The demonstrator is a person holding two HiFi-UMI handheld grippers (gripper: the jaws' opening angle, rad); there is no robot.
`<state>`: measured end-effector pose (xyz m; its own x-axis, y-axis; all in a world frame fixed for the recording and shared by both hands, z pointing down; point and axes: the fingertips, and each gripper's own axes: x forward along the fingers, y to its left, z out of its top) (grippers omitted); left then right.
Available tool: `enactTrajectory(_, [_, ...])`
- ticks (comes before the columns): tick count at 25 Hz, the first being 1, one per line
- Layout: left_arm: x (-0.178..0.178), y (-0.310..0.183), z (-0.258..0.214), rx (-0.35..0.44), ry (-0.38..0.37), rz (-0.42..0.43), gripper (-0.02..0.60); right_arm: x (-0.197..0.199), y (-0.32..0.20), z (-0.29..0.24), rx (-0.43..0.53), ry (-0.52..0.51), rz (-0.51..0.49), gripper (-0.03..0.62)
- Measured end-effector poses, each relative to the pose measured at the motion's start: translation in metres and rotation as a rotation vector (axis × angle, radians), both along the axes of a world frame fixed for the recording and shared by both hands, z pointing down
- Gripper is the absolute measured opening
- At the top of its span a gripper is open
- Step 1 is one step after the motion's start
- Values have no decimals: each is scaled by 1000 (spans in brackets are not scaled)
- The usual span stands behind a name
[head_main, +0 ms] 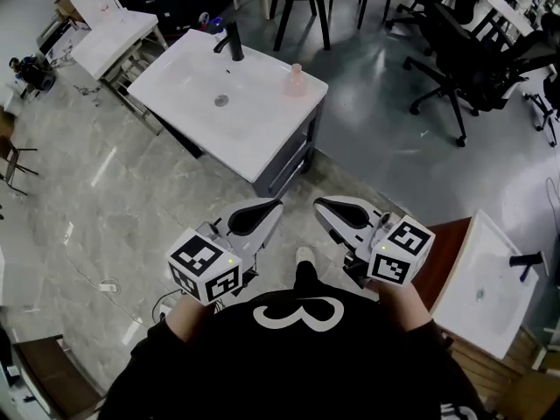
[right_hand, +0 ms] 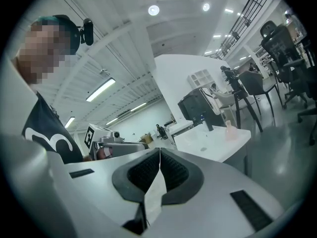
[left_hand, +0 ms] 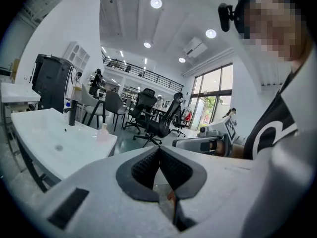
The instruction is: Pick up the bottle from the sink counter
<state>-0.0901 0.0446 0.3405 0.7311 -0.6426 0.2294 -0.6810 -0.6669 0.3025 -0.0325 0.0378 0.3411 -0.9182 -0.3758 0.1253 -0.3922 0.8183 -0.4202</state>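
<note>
No clear text anywhere. Black shirt (head_main: 219,366) has a white sign (head_main: 296,311), maybe "3" or "B", can't tell. Left cube (head_main: 206,268) & right cube (head_main: 401,250): b/w square markers, no letters.

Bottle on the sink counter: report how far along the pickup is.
Done: nothing yet; the bottle stands untouched on the sink counter. In hand: nothing; left gripper and right gripper are shut, empty, short of the counter. Left: approach, open, grasp, lift.

grey marble floor (head_main: 105,191), black office chairs (head_main: 464,59).
</note>
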Motion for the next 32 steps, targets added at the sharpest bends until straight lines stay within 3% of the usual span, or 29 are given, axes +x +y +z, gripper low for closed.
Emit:
enactTrajectory(12, [46, -128, -16, 49, 4, -8, 15, 50, -123, -14, 44, -2, 17, 14])
enactTrajectory(21, [53, -163, -13, 62, 8, -13, 15, 58, -148, -11, 48, 10, 15, 14])
enactTrajectory(32, [46, -212, 0, 63, -53, 6, 17, 59, -185, -2, 19, 19, 59, 14])
